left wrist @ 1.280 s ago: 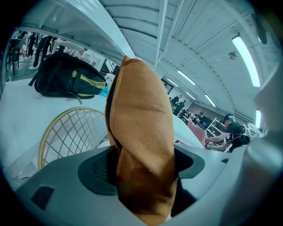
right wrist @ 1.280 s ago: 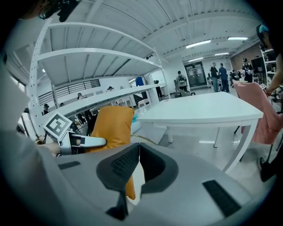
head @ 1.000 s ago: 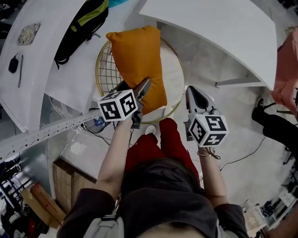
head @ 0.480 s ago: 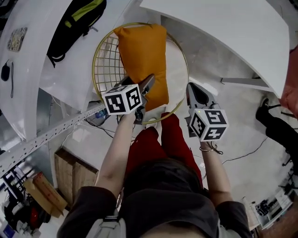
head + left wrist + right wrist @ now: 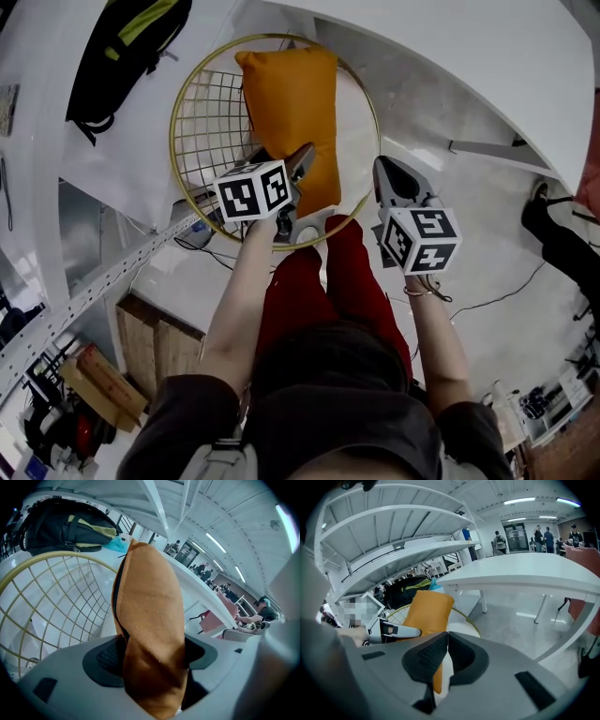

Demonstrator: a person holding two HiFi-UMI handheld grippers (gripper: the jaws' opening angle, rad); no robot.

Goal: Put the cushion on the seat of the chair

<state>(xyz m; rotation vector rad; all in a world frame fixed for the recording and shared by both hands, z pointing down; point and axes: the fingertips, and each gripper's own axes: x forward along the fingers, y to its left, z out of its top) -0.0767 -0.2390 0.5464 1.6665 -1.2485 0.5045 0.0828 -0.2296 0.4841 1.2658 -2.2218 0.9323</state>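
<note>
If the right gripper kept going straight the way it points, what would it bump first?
Probably the chair's white seat, just beside the orange cushion, though depth is hard to judge here.

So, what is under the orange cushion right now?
The round chair: its gold wire frame and part of the white seat show beside the cushion. The seat area directly beneath is covered.

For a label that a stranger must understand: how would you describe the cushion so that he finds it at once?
Find the round gold wire chair beside the white curved table. Over it is a plump orange fabric cushion, its near end clamped in the left tool. Nothing else nearby is orange; the black-and-yellow backpack lies apart.
</note>
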